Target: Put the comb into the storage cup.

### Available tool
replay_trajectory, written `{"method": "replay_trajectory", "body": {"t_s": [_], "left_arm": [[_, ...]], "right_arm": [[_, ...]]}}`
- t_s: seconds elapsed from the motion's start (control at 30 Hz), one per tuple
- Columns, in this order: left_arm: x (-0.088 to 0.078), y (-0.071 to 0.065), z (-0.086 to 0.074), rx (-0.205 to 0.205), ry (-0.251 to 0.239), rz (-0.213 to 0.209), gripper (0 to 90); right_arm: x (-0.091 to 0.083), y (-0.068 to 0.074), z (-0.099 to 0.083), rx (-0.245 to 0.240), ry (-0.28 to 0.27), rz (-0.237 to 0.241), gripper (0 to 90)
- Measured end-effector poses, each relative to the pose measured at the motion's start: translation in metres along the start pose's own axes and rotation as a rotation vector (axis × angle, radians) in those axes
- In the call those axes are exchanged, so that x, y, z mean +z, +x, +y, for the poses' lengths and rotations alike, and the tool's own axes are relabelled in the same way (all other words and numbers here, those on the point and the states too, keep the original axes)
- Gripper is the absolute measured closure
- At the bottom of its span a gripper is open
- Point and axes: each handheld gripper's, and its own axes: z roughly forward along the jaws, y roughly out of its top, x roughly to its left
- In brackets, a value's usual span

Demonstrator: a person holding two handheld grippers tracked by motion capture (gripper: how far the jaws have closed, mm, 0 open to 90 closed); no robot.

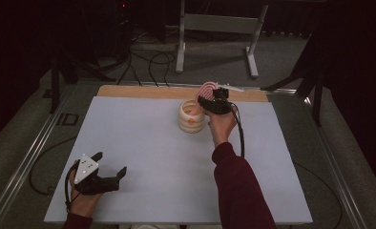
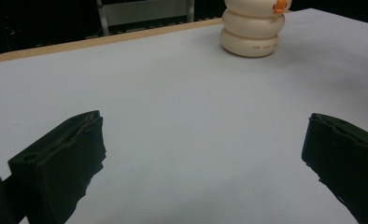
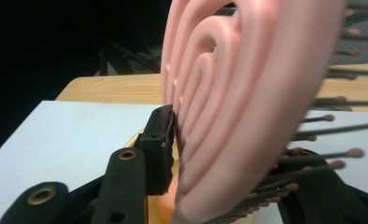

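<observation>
R tongs (image 3: 219,154) grip a pink hairbrush (image 3: 247,93), head clamped betw. the jaws, bristles to one side, held just above the cream ringed holder (image 1: 192,117) near the far edge of the tabletop (image 1: 152,143). L tongs (image 2: 205,158) wide apart w/ nothing betw. them, resting well short of the holder, at the near left corner.

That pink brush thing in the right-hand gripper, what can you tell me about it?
The pink brush looks like soft moulded plastic or rubber, its back ribbed with nested arched ridges. Thin dark bristles with small rounded tips stick out of the other side. It stands roughly on edge between the jaws of the right gripper, one black pad against the ribbed back, just above the cream ringed holder near the table's far edge.
</observation>
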Motion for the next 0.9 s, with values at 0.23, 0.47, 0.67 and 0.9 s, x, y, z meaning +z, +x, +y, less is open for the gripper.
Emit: {"method": "replay_trajectory", "body": {"t_s": [0.23, 0.47, 0.67, 0.9], "left_arm": [[0.0001, -0.0002, 0.0000, 0.001, 0.001, -0.001, 0.1], [0.0006, -0.0006, -0.0002, 0.005, 0.002, -0.002, 0.1], [0.0003, -0.0004, 0.0000, 0.005, 0.002, -0.002, 0.1], [0.0003, -0.0004, -0.0001, 0.004, 0.001, -0.001, 0.1]], "right_arm": [[-0.0008, -0.0021, -0.0004, -0.024, 0.008, -0.026, 54.9], [-0.0019, -0.0062, -0.0028, -0.072, 0.009, -0.035, 46.8], [-0.0031, -0.0044, -0.0019, -0.122, 0.020, -0.048, 38.3], [-0.0061, -0.0073, -0.0007, -0.147, 0.032, -0.046, 29.0]]}}
